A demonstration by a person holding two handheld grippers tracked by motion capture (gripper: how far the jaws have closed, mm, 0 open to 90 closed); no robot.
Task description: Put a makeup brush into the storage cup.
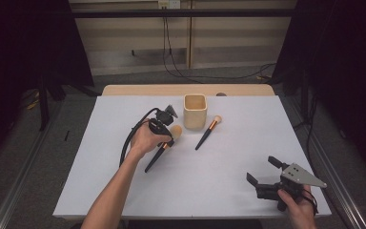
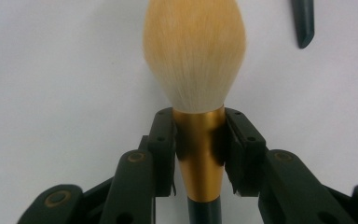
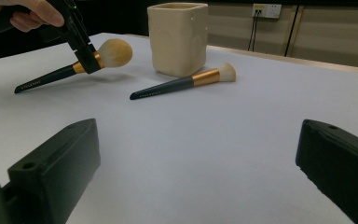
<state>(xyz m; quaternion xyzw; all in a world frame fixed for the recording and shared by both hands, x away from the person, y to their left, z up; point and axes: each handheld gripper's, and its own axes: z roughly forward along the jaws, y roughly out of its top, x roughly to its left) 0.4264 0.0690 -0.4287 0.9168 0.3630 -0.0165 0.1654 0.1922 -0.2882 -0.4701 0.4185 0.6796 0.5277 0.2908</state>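
The left tool [image 1: 167, 137] is clamped on the big brush [image 2: 199, 116], its pads pressing on either side of the gold collar just below the bristles. Seen from the right gripper view, the brush [image 3: 81, 63] hangs tilted over the bench [image 1: 219, 181], head up and the tip of the dark handle low, close to the white surface or just on it; I cannot tell which. It sits left of the cream cup [image 1: 195, 110], near it but apart.

The brush looks light and stiff along handle and collar, while the fluffy head is soft and would squash or splay if pinched. The metal collar is smooth and tapered, so it could slip or swivel in the pads; a grip there, near the heavier head end, seems the sound choice.

A second, smaller brush [image 1: 208, 132] lies flat on the bench just right of the cup. The right tool [image 1: 263, 173] rests at the near right corner, jaws standing wide with nothing between them.
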